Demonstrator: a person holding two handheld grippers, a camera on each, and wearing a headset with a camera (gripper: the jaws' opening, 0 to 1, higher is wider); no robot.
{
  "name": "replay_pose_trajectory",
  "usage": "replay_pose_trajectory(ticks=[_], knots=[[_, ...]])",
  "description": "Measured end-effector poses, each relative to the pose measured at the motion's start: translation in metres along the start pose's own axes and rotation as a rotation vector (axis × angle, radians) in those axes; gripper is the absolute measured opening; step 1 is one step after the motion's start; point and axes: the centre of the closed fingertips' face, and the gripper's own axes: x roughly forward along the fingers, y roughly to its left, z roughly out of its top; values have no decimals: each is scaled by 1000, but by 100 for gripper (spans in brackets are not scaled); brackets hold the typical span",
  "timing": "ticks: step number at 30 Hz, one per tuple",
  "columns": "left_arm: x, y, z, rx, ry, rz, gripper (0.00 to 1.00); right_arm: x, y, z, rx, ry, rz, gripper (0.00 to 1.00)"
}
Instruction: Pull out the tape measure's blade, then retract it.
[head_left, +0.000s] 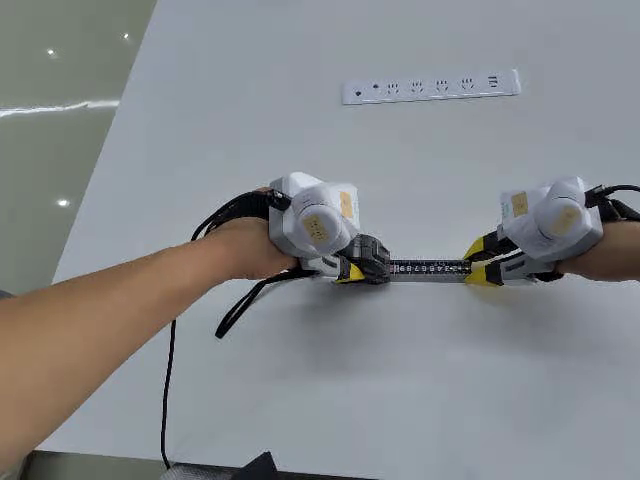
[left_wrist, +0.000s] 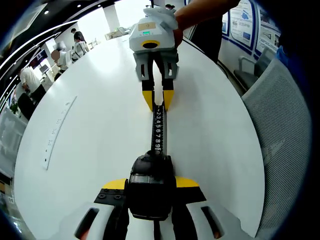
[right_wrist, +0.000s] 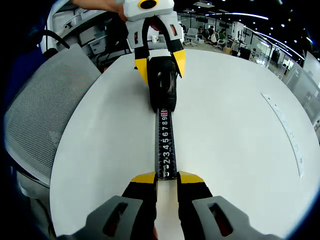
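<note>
Left gripper (head_left: 347, 268) fingers clamp tape measure (head_left: 370, 258) case; right gripper (head_left: 482, 271) fingers pinch blade (head_left: 430, 268) tip, blade stretched between them.

Case (head_left: 368, 258): the side toward the person is hidden behind the left gripper (head_left: 350, 268) that clamps it. In the left gripper view its rear is lost between the jaws.

Blade (head_left: 430, 268): the end farthest from the case is buried in the pinch of the right gripper (head_left: 475, 264), so the hook cannot be seen. Its figures are too small to read in the head view.

Strip (head_left: 432, 87), beyond the case: socket markings illegible.

Cable (head_left: 168, 380), left of the case: its end cannot be traced.

Forearm (head_left: 100, 330), left of the case: cut off at the picture's edge.

People (left_wrist: 80, 44), far beyond the case: small and blurred.
</note>
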Motion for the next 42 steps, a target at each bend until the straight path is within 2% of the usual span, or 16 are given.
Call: replay_pose_trajectory(ticks=[27, 42], knots=[[0, -1, 0, 16, 5, -4, 29, -23, 11, -34, 23, 10, -4, 10], [-1, -2, 1, 18, 5, -7, 29, -46, 10, -56, 32, 34, -3, 10]])
